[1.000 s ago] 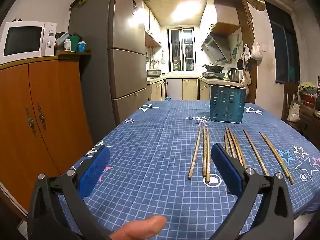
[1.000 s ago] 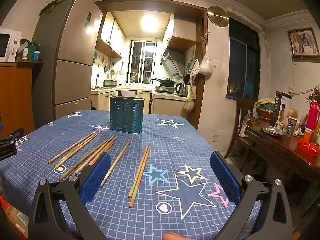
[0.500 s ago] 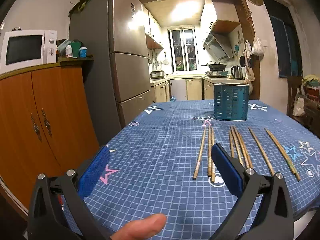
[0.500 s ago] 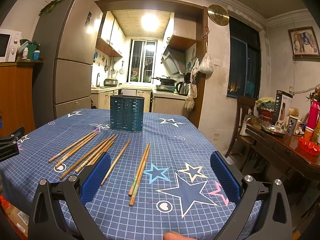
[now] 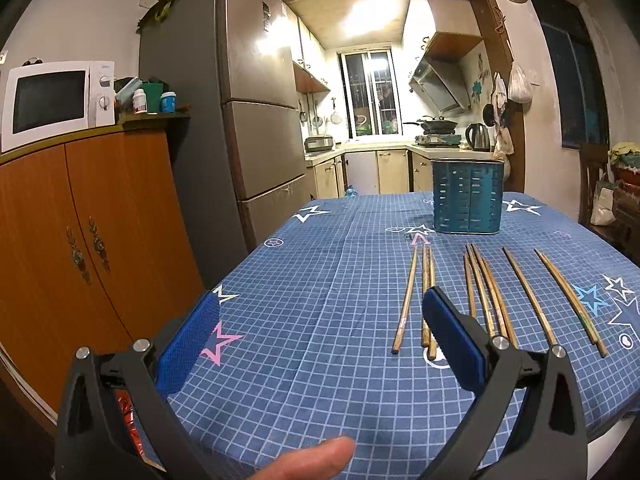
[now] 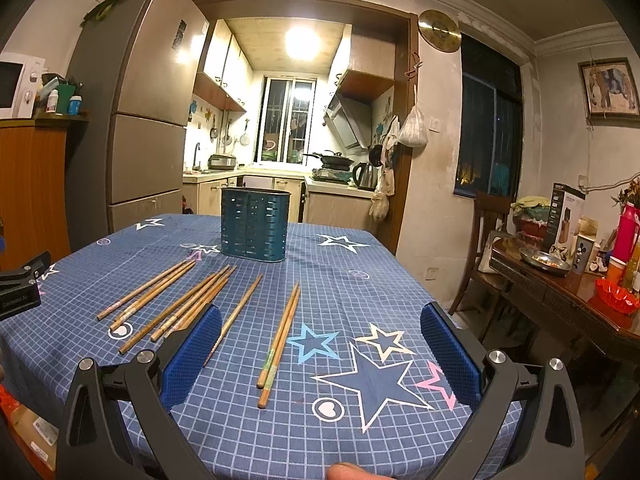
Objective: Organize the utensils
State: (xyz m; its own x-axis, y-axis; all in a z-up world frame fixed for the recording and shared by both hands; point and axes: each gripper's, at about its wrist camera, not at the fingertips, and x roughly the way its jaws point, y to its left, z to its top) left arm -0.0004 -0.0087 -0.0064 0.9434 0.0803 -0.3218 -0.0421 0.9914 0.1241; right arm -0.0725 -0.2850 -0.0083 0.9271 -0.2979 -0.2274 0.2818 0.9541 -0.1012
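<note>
Several wooden chopsticks [image 5: 486, 294] lie in loose groups on the blue star tablecloth [image 5: 320, 280], pointing toward a teal slotted utensil holder [image 5: 467, 197] that stands upright behind them. My left gripper [image 5: 320, 322] is open and empty, above the table's near left part, left of the chopsticks. My right gripper [image 6: 320, 338] is open and empty, above the near edge. A pair of chopsticks [image 6: 280, 336] lies between its fingers, farther out. The holder [image 6: 255, 224] and the other chopsticks [image 6: 180, 302] show to its left.
A grey fridge [image 5: 248, 120] and a wooden cabinet [image 5: 80, 232] with a microwave [image 5: 52, 102] stand left of the table. A cluttered side table [image 6: 568, 292] and a chair [image 6: 486, 248] stand to the right. The left gripper's body [image 6: 20, 292] shows at the right view's left edge.
The left gripper has pulled back and swung left, so the chopsticks and holder sit farther right and away. The right gripper has barely moved. Both stay open.
</note>
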